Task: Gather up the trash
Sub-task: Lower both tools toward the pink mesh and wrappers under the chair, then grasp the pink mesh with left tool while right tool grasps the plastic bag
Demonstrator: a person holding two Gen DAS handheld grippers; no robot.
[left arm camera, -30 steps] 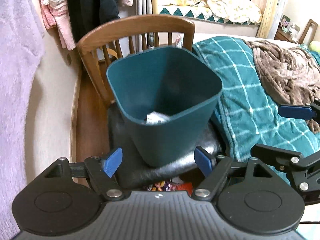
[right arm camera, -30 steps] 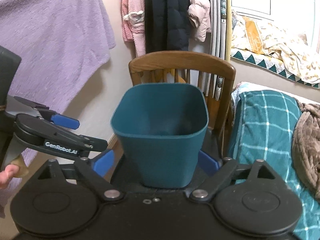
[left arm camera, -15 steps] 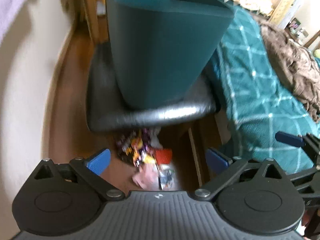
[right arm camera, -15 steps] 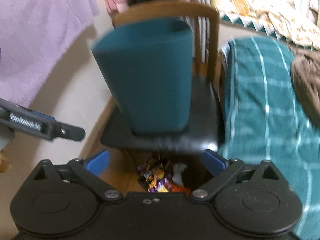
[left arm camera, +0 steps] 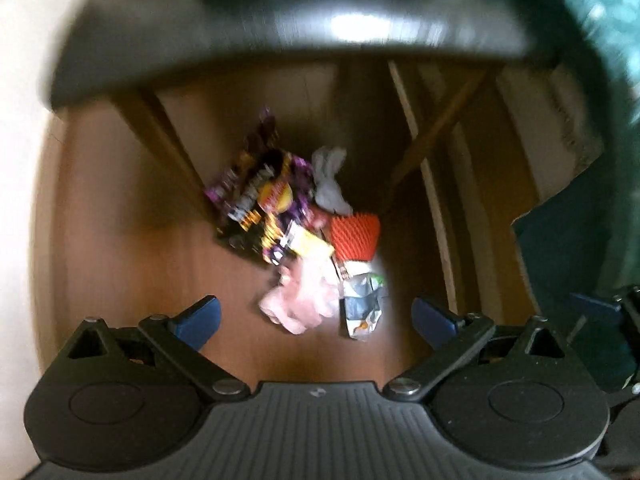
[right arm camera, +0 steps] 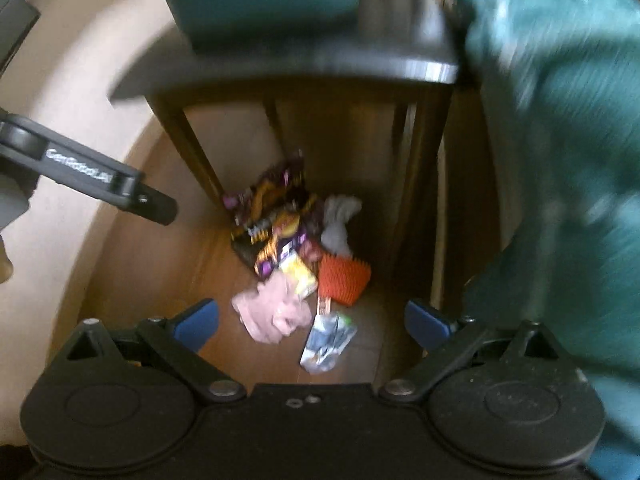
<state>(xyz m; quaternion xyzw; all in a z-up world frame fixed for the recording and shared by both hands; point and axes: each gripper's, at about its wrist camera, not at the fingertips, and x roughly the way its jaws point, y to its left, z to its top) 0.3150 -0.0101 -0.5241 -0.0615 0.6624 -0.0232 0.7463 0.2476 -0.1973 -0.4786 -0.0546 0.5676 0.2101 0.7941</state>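
Both grippers hang over a heap of trash on the wooden floor beneath the chair. The left gripper has just spread its jaws wide, nothing between them; the right gripper is equally wide and empty. Nearest lie a pink crumpled wad and a silvery wrapper, touching; behind them an orange ridged piece and a purple snack bag. Tightly overlapped pieces could mean one pinch drags a neighbour along, and the chair's legs crowd the approach, so a jaw might knock them
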